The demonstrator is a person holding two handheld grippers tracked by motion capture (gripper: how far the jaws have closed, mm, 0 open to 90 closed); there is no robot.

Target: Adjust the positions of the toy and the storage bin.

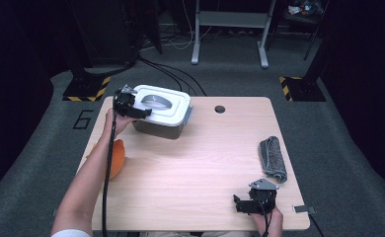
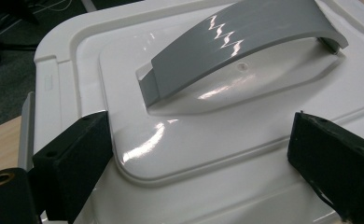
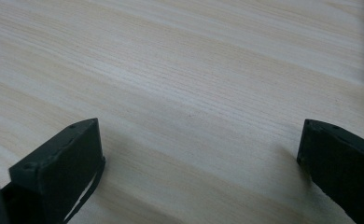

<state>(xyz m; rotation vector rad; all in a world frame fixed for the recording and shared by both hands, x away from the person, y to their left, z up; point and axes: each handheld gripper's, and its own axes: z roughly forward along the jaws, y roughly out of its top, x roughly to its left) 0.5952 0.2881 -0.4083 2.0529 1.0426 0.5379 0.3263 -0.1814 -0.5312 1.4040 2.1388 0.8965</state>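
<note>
The box [image 1: 162,111] sits near the tabletop's far left corner, its white lid [image 2: 227,116] on, with a grey handle [image 2: 238,44] arched across the middle. The left gripper [image 1: 140,111] hovers spread wide over the lid's near-left edge, gripping nothing; this looks like the approach, and next it likely must reach the handle and close on it. The right gripper [image 1: 242,203] waits released above bare wood by the near right edge, beside a grey cloth [image 1: 273,159]; an orange thing [image 1: 115,157] lies by the left edge.

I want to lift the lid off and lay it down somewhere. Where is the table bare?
The widest bare patch is the table middle, bordered by the storage box, the grey cloth and the right claw. The left edge is crowded: the left claw over the lid and an orange object.
</note>
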